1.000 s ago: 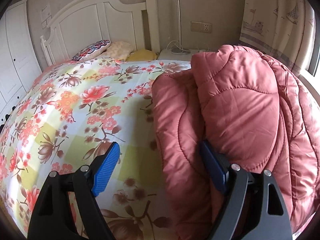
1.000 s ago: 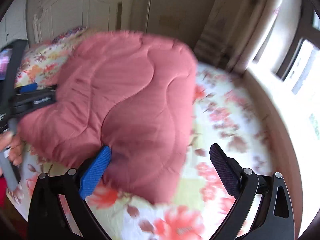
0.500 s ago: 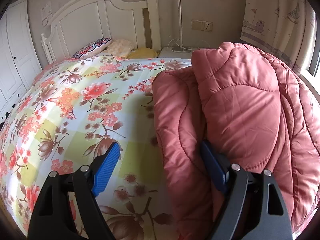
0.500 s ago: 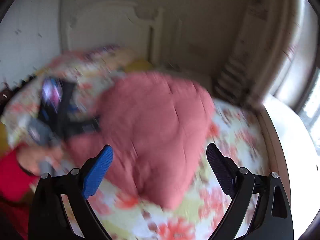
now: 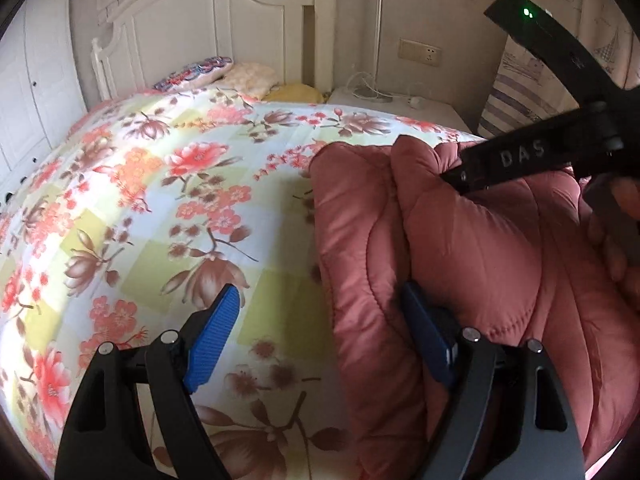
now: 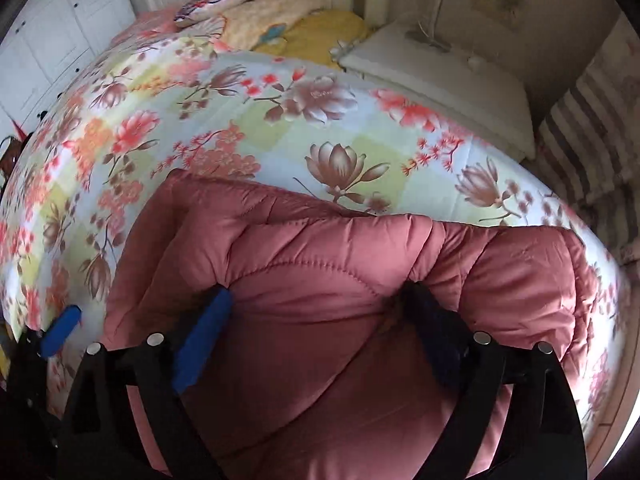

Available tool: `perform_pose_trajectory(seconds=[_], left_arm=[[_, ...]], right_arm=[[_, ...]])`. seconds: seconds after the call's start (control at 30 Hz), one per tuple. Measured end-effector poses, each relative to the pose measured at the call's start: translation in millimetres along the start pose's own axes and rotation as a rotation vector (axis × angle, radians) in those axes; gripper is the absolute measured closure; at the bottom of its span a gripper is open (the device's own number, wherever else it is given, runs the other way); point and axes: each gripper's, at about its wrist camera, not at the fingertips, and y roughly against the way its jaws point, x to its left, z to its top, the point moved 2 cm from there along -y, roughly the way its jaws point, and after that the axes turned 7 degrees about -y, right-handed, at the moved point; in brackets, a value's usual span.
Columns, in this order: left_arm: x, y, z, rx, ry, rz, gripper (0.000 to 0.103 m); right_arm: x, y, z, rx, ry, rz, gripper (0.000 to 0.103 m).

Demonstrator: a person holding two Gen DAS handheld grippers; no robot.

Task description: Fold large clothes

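A pink quilted padded coat (image 5: 480, 248) lies folded in a thick bundle on the floral bedspread (image 5: 160, 200). My left gripper (image 5: 320, 328) is open at the coat's left edge; its right finger (image 5: 424, 336) presses into the folds, its left finger (image 5: 216, 332) is over the bedspread. In the right wrist view the coat (image 6: 320, 320) fills the lower frame, and my right gripper (image 6: 312, 320) is open wide with both fingers pressed down into its top layer. The right gripper's body also shows in the left wrist view (image 5: 520, 160) above the coat.
A white headboard (image 5: 224, 28) and pillows (image 5: 248, 76) are at the far end of the bed. A white nightstand (image 5: 400, 108) with cables stands beside it. A curtain (image 5: 552, 60) hangs on the right. White wardrobe doors (image 5: 36, 80) are on the left.
The right gripper swung over from the coat's near side and now presses down on its top. The coat has flattened lower. The left gripper stayed put.
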Motion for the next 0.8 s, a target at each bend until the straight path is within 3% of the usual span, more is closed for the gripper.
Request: perform_pose_trajectory(seconds=[0.23, 0.3, 0.4, 0.53, 0.7, 0.8], left_arm=[[-3.5, 4.9, -1.6, -0.011, -0.003, 0.002, 0.021], [-4.0, 5.2, -1.9, -0.013, -0.001, 0.006, 0.021], [-0.6, 1.3, -1.7, 0.006, 0.022, 0.013, 0.021], [-1.5, 2.5, -1.7, -0.001, 0.006, -0.003, 0.02], [-1.0, 3.1, -2.4, 0.0, 0.01, -0.01, 0.02], [-0.8, 2.9, -2.5, -0.003, 0.017, -0.012, 0.02]], right_arm=[[7.3, 52.0, 14.4, -0.059, 0.002, 0.087, 0.018], [15.4, 37.6, 13.6, -0.031, 0.019, 0.075, 0.018], [21.5, -10.6, 9.2, 0.01, 0.027, 0.021, 0.009], [17.6, 18.4, 11.1, -0.036, 0.032, 0.037, 0.016], [-38.9, 83.7, -7.2, -0.137, -0.008, -0.049, 0.014], [-84.4, 60.4, -23.3, -0.034, -0.104, -0.06, 0.011]])
